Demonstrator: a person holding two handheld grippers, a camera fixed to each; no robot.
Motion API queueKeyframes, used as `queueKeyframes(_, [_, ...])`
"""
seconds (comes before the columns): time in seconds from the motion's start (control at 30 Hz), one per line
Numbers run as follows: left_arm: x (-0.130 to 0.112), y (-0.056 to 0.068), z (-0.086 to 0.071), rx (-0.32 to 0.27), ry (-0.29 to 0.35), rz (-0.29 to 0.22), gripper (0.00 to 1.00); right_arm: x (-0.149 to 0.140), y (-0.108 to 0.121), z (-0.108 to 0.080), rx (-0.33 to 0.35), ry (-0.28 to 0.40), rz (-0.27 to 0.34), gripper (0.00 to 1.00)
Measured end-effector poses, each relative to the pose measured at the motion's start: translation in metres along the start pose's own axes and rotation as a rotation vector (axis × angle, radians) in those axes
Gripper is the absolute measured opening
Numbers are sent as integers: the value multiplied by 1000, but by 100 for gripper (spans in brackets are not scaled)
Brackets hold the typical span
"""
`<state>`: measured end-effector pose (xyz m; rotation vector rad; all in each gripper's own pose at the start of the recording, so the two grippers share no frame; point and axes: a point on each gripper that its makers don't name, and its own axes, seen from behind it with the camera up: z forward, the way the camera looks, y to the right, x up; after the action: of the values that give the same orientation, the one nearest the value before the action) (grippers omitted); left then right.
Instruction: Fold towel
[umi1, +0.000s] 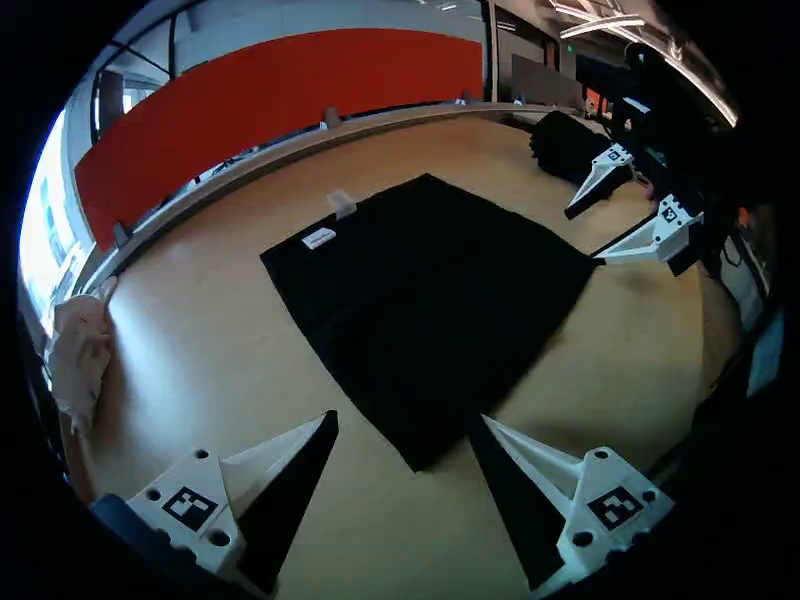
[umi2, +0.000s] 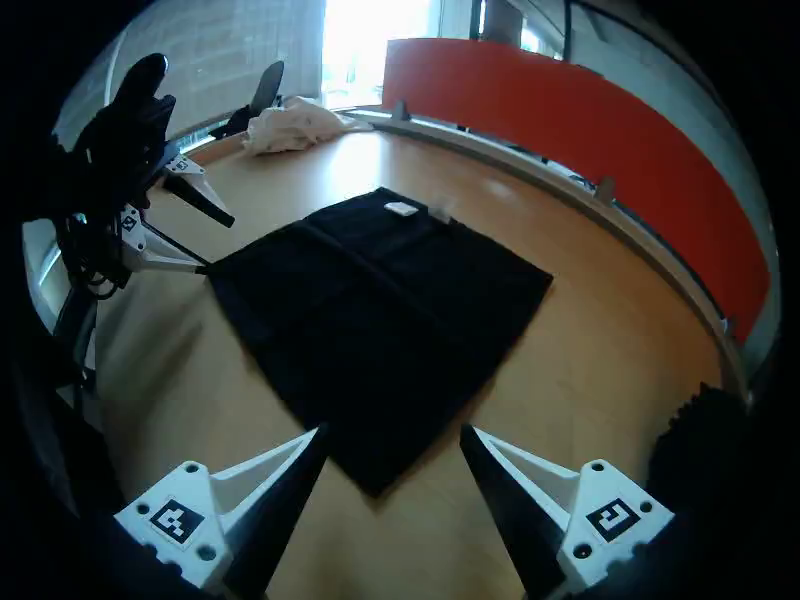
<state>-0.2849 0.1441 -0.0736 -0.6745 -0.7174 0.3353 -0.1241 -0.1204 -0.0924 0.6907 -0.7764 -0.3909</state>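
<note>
Two adjacent corners of the black towel (umi1: 430, 300) are lined up for a pinch, one per gripper. In the left gripper view, the left gripper (umi1: 402, 418) stands wide open with nothing held, and a towel corner lies flat on the table (umi1: 200, 350), pointing into the gap between its tips. The right gripper (umi2: 393, 429) is likewise spread wide and empty in the right gripper view, with the neighbouring corner between its jaws. Whether any fingertip touches cloth I cannot tell.

A crease runs across the towel, so I judge one fold is already in and the step in hand is the approach for another. The next move calls for lowering the tips to the wood, closing on all layers at each corner together, then lifting and carrying them forward over the cloth ahead of the jaws.

Bare table lies on either side of both pairs of jaws — ample room. A pale cloth (umi1: 80, 345) sits well off beyond the left jaw, at the table's edge.
</note>
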Motion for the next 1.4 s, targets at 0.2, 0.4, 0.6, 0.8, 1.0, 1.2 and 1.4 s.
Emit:
queueKeyframes(0.2, [-12,7,4,-18,-37,4,95,-13,-2,4,12,-27,5,100])
queueKeyframes(0.4, [-18,10,7,-31,-67,-1,95,-19,-3,6,25,-43,6,99])
queueKeyframes(0.6, [-22,12,10,-39,-94,-7,95,-25,-2,8,35,-58,2,97])
queueKeyframes(0.8, [-22,13,10,-50,-106,-29,92,-27,-5,8,58,-58,18,89])
queueKeyframes(1.0, [-22,13,10,-48,-106,-29,91,-28,-5,7,65,-57,25,82])
queueKeyframes(1.2, [-22,14,10,-44,-109,-32,86,-29,-6,6,70,-70,21,68])
queueKeyframes(1.4, [-21,19,9,-45,-117,-33,72,-29,-6,5,72,-70,20,54])
